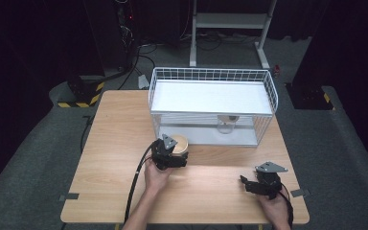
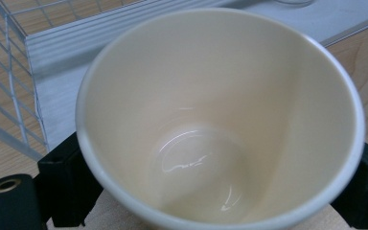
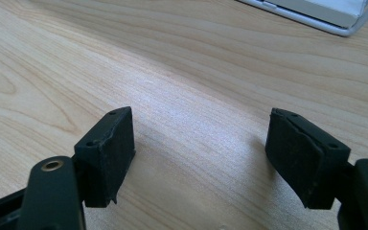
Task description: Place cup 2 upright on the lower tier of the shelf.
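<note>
Here, nearest me, my right gripper (image 1: 250,186) rests on the wooden table (image 1: 120,129) with its jaws spread wide and nothing between them. Further out, my left gripper (image 1: 171,158) has its jaws clamped on the outer walls of a cream cup (image 2: 220,120), empty and glossy inside, just before the white wire rack (image 1: 211,103). The cup looks light, stiff, probably slippery and breakable, so I would grip it gently around the walls, below the rim.

No readable text, labels or numbers on anything here
</note>
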Tool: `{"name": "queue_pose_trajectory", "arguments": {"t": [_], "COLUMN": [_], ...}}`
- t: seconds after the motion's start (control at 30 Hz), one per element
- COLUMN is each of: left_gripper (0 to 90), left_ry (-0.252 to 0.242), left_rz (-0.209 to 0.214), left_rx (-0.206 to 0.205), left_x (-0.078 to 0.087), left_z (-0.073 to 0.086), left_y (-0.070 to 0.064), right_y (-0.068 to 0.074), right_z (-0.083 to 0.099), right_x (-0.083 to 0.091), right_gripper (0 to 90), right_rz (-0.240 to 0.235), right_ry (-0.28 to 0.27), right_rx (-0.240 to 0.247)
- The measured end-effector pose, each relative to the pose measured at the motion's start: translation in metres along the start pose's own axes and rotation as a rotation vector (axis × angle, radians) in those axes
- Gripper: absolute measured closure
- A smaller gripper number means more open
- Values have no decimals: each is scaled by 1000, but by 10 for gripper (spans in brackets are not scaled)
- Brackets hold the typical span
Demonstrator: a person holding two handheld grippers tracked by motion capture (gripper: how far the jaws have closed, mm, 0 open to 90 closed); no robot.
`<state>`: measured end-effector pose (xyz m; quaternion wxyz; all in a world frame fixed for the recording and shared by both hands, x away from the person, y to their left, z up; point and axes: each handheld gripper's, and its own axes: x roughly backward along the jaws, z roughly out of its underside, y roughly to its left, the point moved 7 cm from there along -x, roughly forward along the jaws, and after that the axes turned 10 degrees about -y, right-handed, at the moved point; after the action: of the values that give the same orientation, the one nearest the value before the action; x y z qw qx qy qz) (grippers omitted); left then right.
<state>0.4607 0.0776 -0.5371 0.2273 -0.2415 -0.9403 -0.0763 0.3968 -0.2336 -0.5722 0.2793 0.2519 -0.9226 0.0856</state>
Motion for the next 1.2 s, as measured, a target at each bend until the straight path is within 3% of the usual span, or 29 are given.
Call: {"name": "queue_pose_trajectory", "arguments": {"t": [0.43,0.67,0.83,0.93,1.0,1.1,1.2], "left_gripper": [92,93,93,93,93,93,93], "left_ry": [-11,-23,-20,-42,-36,-24,-23], "left_rz": [-9,-3,0,6,11,2,12], "left_rx": [-25,-7,-15,3,16,4,34], "left_x": [2,3,1,1,-1,-5,-11], "left_z": [-6,-12,-20,-26,-28,-31,-36], "left_y": [-7,-9,-10,-10,-10,-7,-5], "right_y": [0,0,0,0,0,0,0], "right_z": [0,0,0,0,0,0,0], "right_x": [0,0,0,0,0,0,0], "right_gripper": [255,255,254,254,254,254,254], "right_rz": [0,0,0,-1,0,0,0], "right_ry": [0,0,0,0,0,0,0], "right_rx": [0,0,0,0,0,0,0]}}
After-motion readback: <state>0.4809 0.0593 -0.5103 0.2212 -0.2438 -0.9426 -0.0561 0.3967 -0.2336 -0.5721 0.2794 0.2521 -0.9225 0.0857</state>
